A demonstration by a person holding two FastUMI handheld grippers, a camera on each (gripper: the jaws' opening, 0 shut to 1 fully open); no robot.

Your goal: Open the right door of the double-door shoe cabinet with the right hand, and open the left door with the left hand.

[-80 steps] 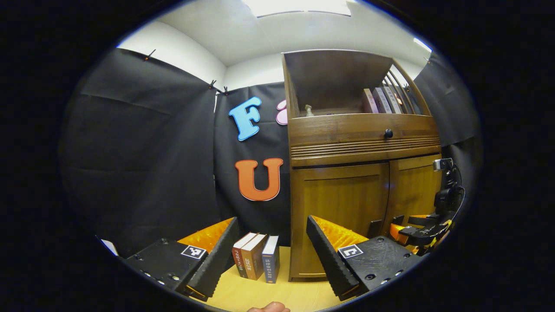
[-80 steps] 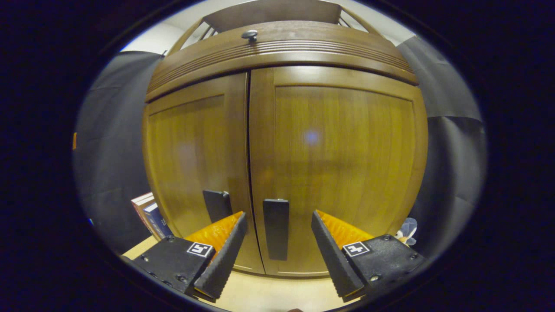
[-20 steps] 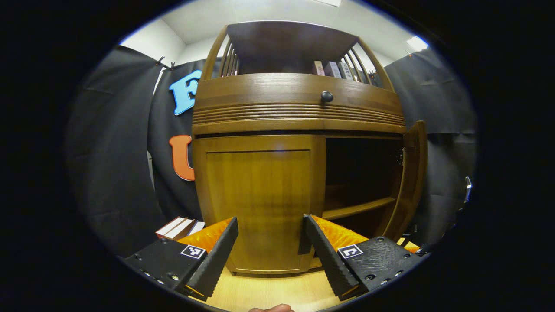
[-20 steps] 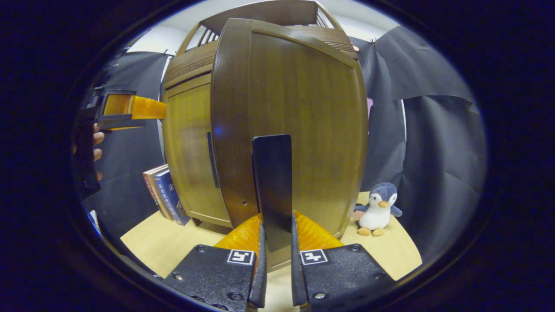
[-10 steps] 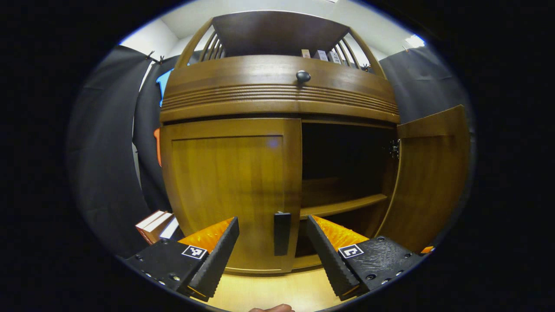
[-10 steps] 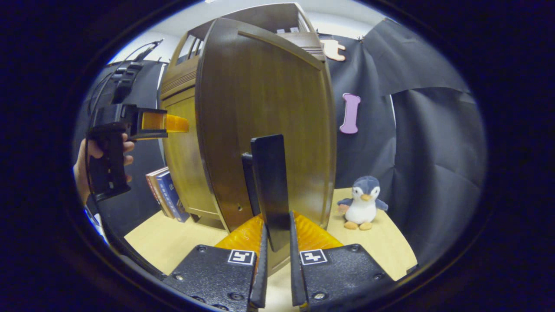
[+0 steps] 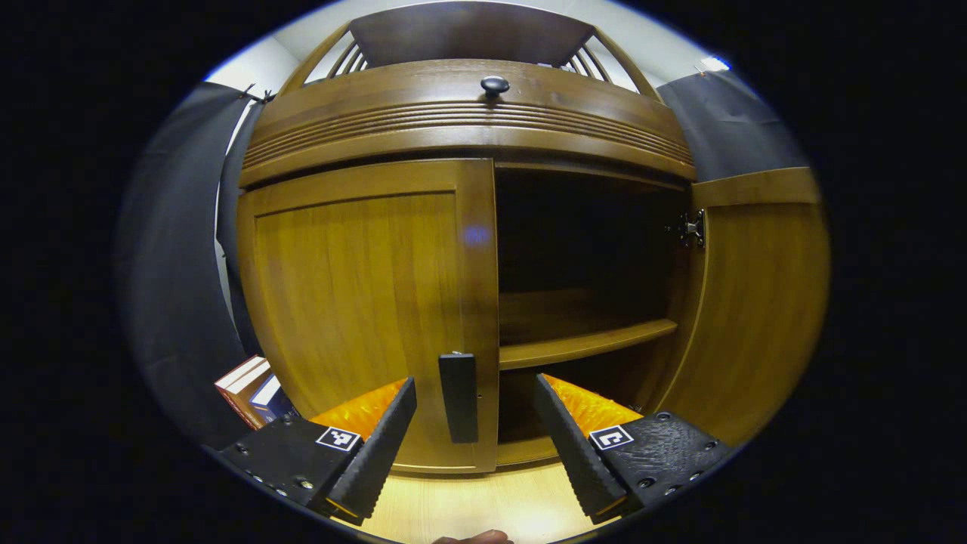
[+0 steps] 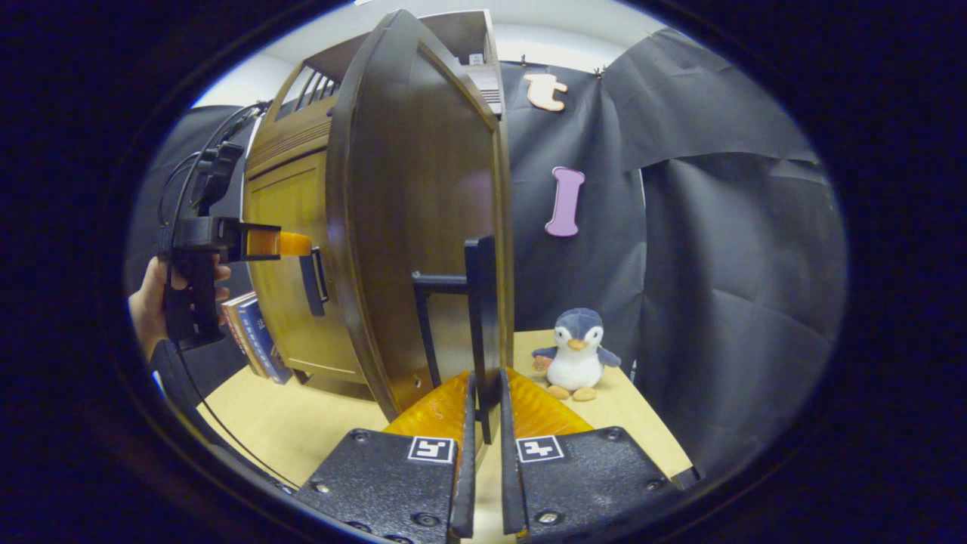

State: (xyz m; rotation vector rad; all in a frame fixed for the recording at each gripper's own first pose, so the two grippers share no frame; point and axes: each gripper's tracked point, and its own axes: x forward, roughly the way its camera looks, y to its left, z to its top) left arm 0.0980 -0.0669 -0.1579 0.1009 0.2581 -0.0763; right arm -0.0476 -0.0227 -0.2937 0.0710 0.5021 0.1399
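We centre the released left claw (image 7: 474, 442) on the left door handle (image 7: 458, 397) before clenching; right claw (image 8: 483, 423) grips the right door handle (image 8: 480, 317).

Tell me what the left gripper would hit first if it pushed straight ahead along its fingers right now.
Most likely the black handle of the closed left door. The left gripper is open and the handle sits between its fingers, slightly left of centre. The gap cannot be judged; the door panel lies just behind.

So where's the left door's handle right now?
In the left gripper view, the left door handle sits low on the closed left door, by its inner edge, between the open left tongs.
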